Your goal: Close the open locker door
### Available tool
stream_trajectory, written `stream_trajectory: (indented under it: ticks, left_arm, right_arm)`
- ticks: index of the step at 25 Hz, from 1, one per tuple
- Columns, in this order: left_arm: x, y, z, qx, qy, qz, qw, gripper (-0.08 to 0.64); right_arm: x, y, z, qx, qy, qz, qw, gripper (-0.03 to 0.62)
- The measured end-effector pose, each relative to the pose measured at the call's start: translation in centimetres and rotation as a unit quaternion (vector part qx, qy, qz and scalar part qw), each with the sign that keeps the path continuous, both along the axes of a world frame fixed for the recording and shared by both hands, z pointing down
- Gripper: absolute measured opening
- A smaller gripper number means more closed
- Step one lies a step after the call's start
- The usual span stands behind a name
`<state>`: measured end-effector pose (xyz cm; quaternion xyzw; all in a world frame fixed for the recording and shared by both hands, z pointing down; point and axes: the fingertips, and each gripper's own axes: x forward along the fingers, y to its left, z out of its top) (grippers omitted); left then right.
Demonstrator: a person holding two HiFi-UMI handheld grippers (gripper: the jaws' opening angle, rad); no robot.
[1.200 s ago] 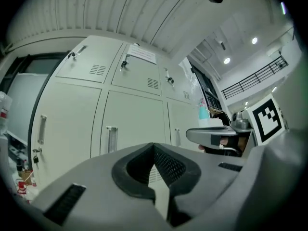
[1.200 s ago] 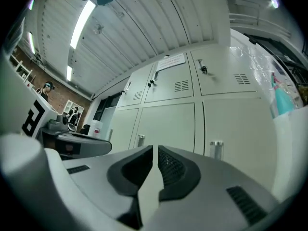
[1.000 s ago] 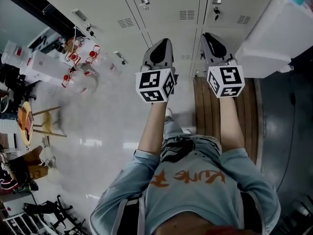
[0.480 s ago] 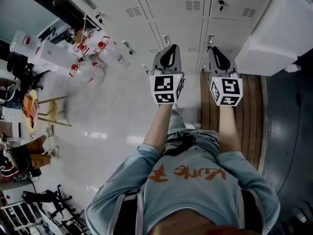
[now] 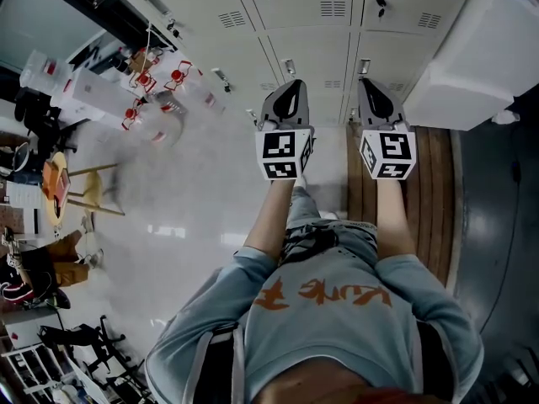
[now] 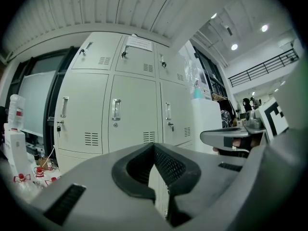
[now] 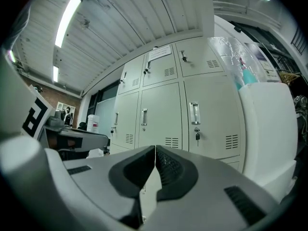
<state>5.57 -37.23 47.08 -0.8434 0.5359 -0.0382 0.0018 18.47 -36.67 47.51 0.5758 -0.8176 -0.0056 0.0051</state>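
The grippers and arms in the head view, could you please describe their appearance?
The left gripper and right gripper are grey tapered shells with black ribbed jaws, each carrying a white cube printed with black square markers. The person wears a light blue short-sleeved T-shirt with orange lettering.

Locker bank (image 5: 312, 40), pale grey doors w/ vents, handles & key locks, all visible doors flush shut, upright, just beyond wooden bench (image 5: 434, 209) far end.
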Motion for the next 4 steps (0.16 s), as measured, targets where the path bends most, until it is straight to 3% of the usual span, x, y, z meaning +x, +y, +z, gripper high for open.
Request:
stream_trajectory:
  ticks: [4]
  left_arm:
    - [0.31, -0.07, -0.19, -0.001, 0.003, 0.002, 1.0000, 0.018]
  right_arm:
    - [0.13, -0.29, -0.35, 0.004, 0.001, -0.004, 1.000, 0.029]
